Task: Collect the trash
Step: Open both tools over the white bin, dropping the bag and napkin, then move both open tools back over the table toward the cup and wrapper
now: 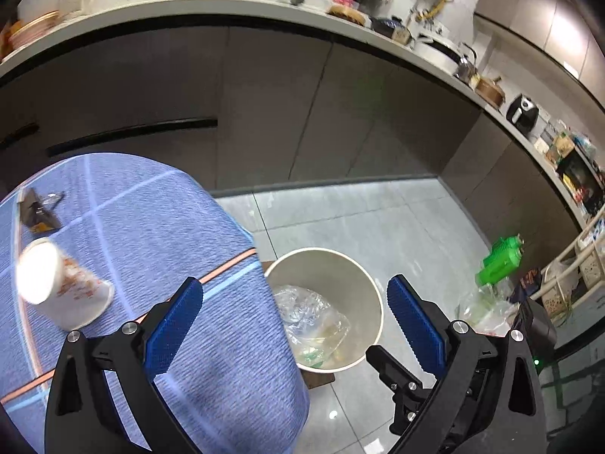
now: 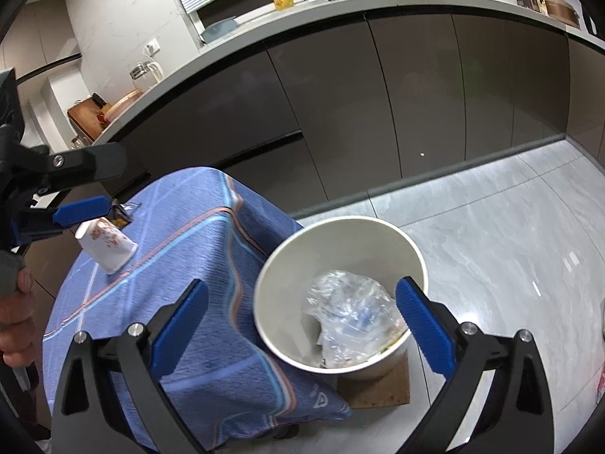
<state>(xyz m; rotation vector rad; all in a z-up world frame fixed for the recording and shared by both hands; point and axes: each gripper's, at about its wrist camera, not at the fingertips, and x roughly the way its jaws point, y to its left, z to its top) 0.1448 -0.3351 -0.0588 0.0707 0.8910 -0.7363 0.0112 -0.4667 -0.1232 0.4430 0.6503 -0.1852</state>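
Left hand-held gripper (image 1: 293, 325): jaws spread wide, nothing between the blue pads (image 1: 174, 331), nothing touched. It hangs over the edge of the blue-cloth worktop (image 1: 159, 227), with the bin's rim showing in the gap between the fingers.

Right hand-held gripper (image 2: 302, 325): also wide open, empty, no contact. It hangs directly above the bin (image 2: 295, 265), looking down into it. From the right wrist view the left unit shows at the far left, with a hand (image 2: 17, 314) on its grip.

Trash state:
- Crumpled clear plastic bag (image 2: 351, 314) lies inside the white round bin, below and between the right fingers, apart from both pads.
- Paper cup (image 1: 64, 283) lies on its side on the worktop, white with reddish print, just left of the left gripper's left finger, not touching it.
- Dark wrapper (image 1: 38, 212) sits farther back on the cloth, beyond the cup.

The bin stands on a brown board (image 2: 382, 386) on the tiled floor, tight against the cloth's hanging side.

Writing: cup print is too blurred to read. A small pale logo (image 2: 321, 401) on the cloth's lower corner, not legible.
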